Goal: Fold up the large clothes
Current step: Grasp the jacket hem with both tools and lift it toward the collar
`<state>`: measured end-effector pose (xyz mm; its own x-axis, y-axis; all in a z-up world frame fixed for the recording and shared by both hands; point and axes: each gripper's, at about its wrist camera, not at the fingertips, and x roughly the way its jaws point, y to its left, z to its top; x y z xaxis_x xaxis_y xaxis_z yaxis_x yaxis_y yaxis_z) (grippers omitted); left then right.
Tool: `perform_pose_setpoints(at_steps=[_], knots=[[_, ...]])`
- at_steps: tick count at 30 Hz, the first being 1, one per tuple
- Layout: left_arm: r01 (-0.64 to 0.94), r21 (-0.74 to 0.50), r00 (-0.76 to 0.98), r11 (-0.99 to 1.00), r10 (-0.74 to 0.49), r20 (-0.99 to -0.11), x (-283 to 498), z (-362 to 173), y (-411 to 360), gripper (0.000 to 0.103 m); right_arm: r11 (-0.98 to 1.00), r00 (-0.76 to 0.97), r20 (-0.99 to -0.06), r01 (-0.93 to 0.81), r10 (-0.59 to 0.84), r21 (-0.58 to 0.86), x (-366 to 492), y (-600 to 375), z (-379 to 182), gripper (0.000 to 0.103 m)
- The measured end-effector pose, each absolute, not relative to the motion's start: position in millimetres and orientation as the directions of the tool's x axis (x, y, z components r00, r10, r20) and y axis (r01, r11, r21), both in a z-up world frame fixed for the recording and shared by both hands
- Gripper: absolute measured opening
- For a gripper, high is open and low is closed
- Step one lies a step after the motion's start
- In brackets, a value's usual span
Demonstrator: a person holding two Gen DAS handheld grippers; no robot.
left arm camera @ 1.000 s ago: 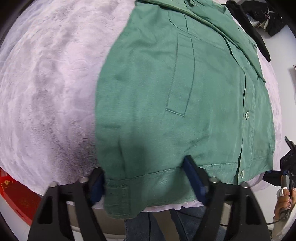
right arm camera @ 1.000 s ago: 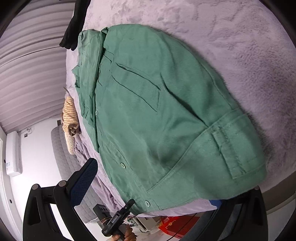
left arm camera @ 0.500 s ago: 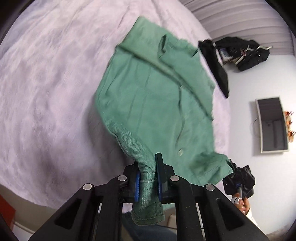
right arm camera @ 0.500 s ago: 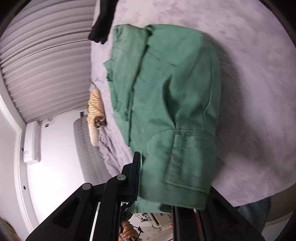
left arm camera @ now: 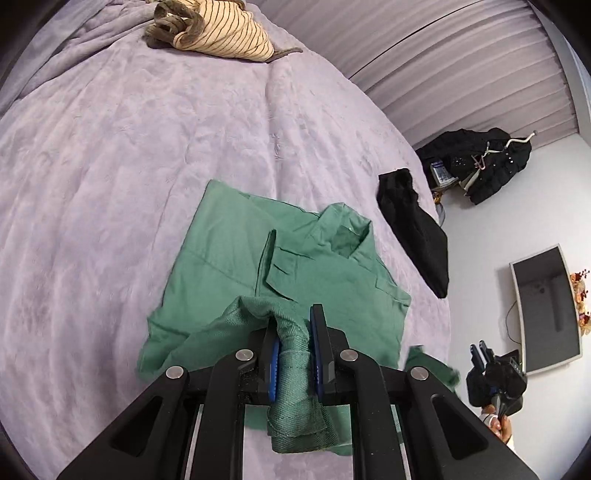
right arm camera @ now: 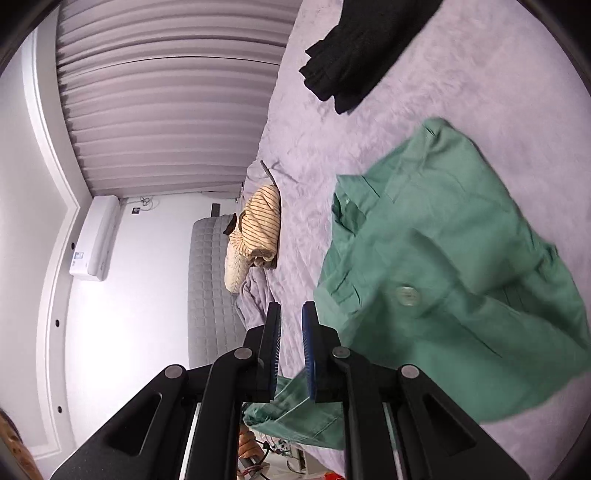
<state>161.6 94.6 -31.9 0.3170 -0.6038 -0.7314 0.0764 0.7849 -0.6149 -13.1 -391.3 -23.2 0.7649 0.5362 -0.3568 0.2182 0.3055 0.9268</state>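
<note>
Both grippers have risen off the shirt's near hem since the earlier frames, carrying it up and forward over the body of the garment. Left gripper (left arm camera: 294,345): jaws clamped on a bunched roll of the green woven button-up shirt (left arm camera: 280,273), with cloth hanging below the pads. Right gripper (right arm camera: 290,347): jaws drawn nearly together; green cloth runs beneath and behind the blue pads, but no fabric shows between the tips, so a grip there cannot be confirmed from this view.

Ahead of the left fingers the shirt lies on the lilac plush bedspread (left arm camera: 110,177), collar farthest from the fingers, lifted hem doubled toward it. Beyond and to the right lies a black folded garment (left arm camera: 413,229); far ahead, a cream striped bundle (left arm camera: 214,33).

Step in hand, by judgement: folding the bottom half up onto the chest. Next move calls for carrying both corners level to the collar line, laying the hem square, then releasing. Uneven travel would skew the fold.
</note>
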Motion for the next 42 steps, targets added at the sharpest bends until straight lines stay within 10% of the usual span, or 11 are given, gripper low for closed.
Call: perform_pose_setpoints(at_steps=[5, 8, 11, 14, 18, 27, 42], knots=[[0.055, -0.527, 0.241, 0.848, -0.523, -0.817, 207, -85, 67, 0.015, 0.548, 0.629, -0.635, 0.368, 0.449, 0.752, 54, -409, -43, 0.017], [0.046, -0.526, 0.200, 0.849, -0.524, -0.828, 209, -102, 69, 0.015, 0.658, 0.491, -0.779, 0.443, 0.391, 0.609, 49, -402, -75, 0.077], [0.057, -0.518, 0.171, 0.854, -0.519, -0.837, 209, -111, 73, 0.015, 0.794, 0.363, -0.889, 0.433, 0.279, 0.427, 45, -389, -106, 0.081], [0.055, -0.515, 0.151, 0.856, -0.517, -0.843, 211, -115, 77, 0.015, 0.881, 0.232, -0.952, 0.384, 0.199, 0.277, 47, -371, -141, 0.077], [0.070, -0.510, 0.146, 0.857, -0.515, -0.845, 206, -110, 81, 0.015, 0.932, 0.109, -0.989, 0.336, 0.104, 0.135, 37, -345, -165, 0.005], [0.143, -0.533, 0.242, 0.834, -0.552, -0.798, 228, -59, 83, 0.015, 0.958, 0.491, -0.863, 0.284, -0.120, 0.028, 36, -352, -17, 0.005], [0.036, -0.415, 0.201, 0.909, -0.414, -0.888, 311, -153, 52, 0.023, 0.905, 0.374, -0.921, 0.420, -0.105, 0.067, 142, -409, -136, 0.006]])
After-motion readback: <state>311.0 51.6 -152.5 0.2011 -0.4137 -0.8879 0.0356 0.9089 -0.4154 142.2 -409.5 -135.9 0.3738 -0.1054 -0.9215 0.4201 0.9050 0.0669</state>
